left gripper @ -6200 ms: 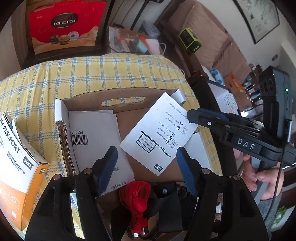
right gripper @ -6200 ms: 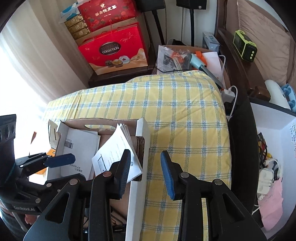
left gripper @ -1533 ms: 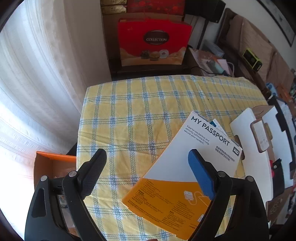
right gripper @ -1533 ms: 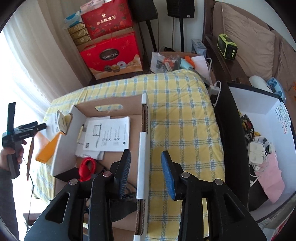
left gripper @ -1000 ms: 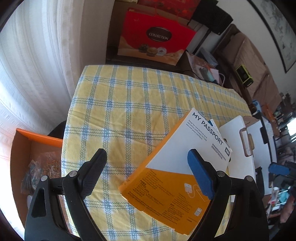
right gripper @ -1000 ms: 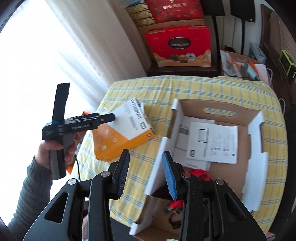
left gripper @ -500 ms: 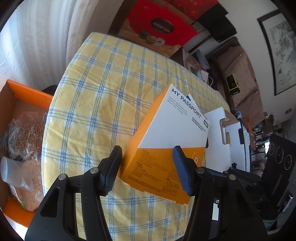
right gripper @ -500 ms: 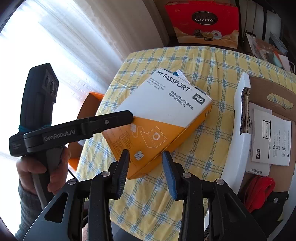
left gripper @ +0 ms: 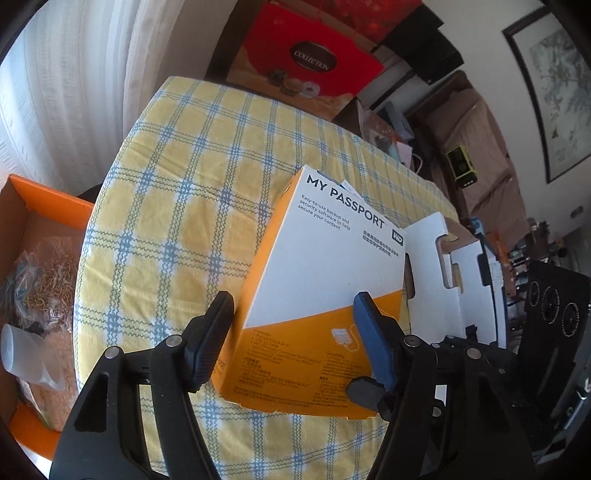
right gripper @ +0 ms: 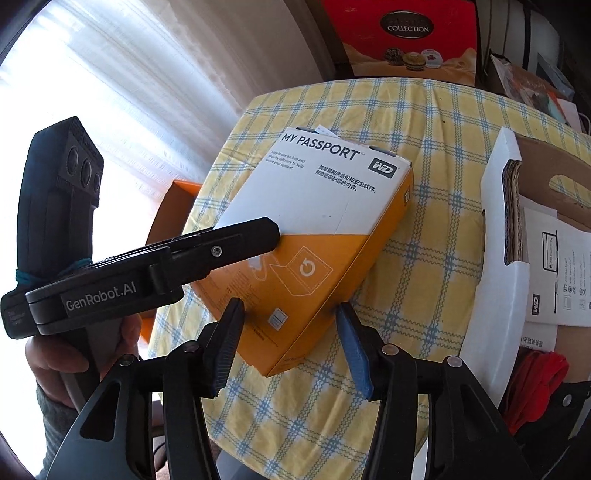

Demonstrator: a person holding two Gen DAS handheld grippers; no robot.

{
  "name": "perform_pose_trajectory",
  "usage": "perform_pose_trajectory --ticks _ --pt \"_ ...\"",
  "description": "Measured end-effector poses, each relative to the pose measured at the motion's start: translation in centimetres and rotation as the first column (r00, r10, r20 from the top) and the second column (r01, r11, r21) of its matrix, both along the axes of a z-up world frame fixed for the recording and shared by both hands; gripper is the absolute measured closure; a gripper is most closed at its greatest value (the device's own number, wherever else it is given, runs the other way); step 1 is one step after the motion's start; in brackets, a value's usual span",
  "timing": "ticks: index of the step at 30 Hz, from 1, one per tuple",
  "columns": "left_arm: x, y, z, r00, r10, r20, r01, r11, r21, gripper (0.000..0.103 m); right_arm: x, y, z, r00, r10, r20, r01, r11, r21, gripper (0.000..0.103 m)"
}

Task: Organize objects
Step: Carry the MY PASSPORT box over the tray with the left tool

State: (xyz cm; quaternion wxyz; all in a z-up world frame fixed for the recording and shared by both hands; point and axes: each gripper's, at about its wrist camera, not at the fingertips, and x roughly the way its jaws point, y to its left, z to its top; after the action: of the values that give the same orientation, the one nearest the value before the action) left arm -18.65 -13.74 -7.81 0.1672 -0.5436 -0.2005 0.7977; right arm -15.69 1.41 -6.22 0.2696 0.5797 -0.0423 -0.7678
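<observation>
A white and orange "My Passport" box (left gripper: 325,280) lies on the yellow checked tablecloth (left gripper: 177,206); it also shows in the right wrist view (right gripper: 314,218). My left gripper (left gripper: 291,339) is open and straddles the box's near orange end, one finger on each side; it shows from the side in the right wrist view (right gripper: 236,240). My right gripper (right gripper: 291,347) is open with its fingertips at the two sides of the box's orange end. Whether any pad touches the box I cannot tell.
An open cardboard box (right gripper: 517,206) with white foam walls stands right of it, holding leaflets (right gripper: 561,273) and a red cable (right gripper: 535,376). An orange box (left gripper: 22,229) sits beyond the table's left edge. A red gift box (right gripper: 406,33) stands behind the table.
Both grippers have moved in onto the orange end of the "My Passport" box. The right gripper has opened wider and now brackets the box. The box has not moved.
</observation>
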Motion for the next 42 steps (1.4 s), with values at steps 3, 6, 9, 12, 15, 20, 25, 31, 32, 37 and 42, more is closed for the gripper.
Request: perform_pose_trajectory --ticks 3,6,9,12,15,20,25,31,32,37,42 --pt "0.6 -0.1 1.2 1.0 -0.001 -0.025 0.0 1.0 -0.012 0.042 0.5 -0.2 0.7 1.0 0.016 -0.019 -0.016 1.0 0.004 0.05" --pt "0.7 -0.1 3.3 0.999 0.003 -0.055 -0.004 1.0 -0.025 0.042 1.0 0.1 2.1 0.999 0.012 -0.039 -0.013 1.0 -0.026 0.052" --pt "0.8 0.4 6.0 0.995 -0.007 -0.098 0.003 0.999 -0.032 0.042 1.4 0.6 4.4 0.996 0.005 -0.085 -0.009 0.999 -0.046 0.052" --pt "0.8 1.6 8.8 0.988 -0.027 -0.149 0.021 0.999 -0.044 0.042 1.7 1.6 6.9 0.992 -0.01 -0.127 0.003 0.998 -0.059 0.053" --pt "0.7 3.6 10.8 0.982 -0.064 -0.176 0.055 0.997 -0.057 0.042 1.9 3.3 9.0 0.988 -0.038 -0.152 0.028 0.997 -0.07 0.053" --pt "-0.2 8.1 11.9 0.973 -0.145 -0.179 0.134 0.988 -0.072 0.042 2.1 7.3 10.6 0.983 -0.1 -0.157 0.089 0.993 -0.076 0.053" --pt "-0.9 13.0 11.5 0.96 -0.234 -0.156 0.225 0.971 -0.077 0.042 2.5 11.9 10.6 0.975 -0.171 -0.146 0.163 0.985 -0.062 0.053" --pt "-1.3 18.2 10.7 0.935 -0.329 -0.133 0.318 0.943 -0.099 0.042 3.2 16.7 10.0 0.963 -0.242 -0.118 0.237 0.97 -0.059 0.054" --pt "-1.4 19.0 10.4 0.93 -0.344 -0.125 0.333 0.937 -0.104 0.042 3.2 17.4 9.7 0.961 -0.254 -0.112 0.249 0.967 -0.058 0.054" --pt "-1.8 22.1 8.7 0.913 -0.4 -0.08 0.387 0.912 -0.137 0.042 3.1 19.7 8.1 0.956 -0.287 -0.062 0.284 0.957 -0.055 0.06" --pt "-2.1 22.5 7.2 0.926 -0.373 -0.056 0.364 0.922 -0.133 0.045 2.6 21.6 6.1 0.951 -0.311 -0.009 0.31 0.95 -0.043 0.064"
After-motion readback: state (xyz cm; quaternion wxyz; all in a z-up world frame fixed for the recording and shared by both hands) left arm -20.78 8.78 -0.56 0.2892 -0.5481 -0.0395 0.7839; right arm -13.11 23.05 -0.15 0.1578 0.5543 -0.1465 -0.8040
